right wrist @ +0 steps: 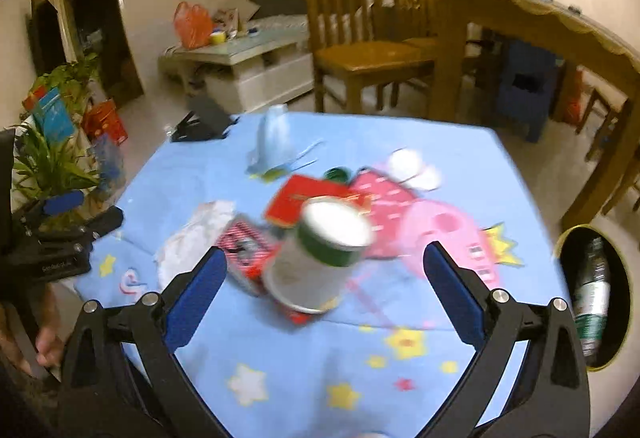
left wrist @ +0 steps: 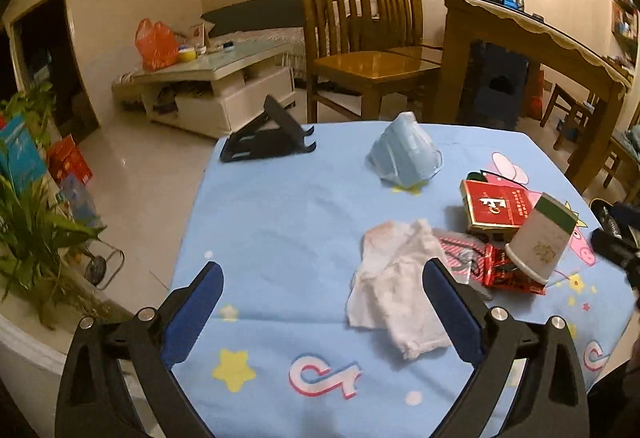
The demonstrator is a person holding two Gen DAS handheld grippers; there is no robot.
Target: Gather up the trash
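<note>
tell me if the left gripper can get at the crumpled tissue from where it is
Probably yes. The left gripper is open and empty, and the tissue lies uncovered on the tablecloth by one jaw, with nothing in between.

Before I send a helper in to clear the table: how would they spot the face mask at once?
On the blue cartoon tablecloth, look to the far side, right of the black folding stand. The face mask sits there apart from the trash cluster: pale blue, pleated and humped up, unlike the flat white tissue.
</note>
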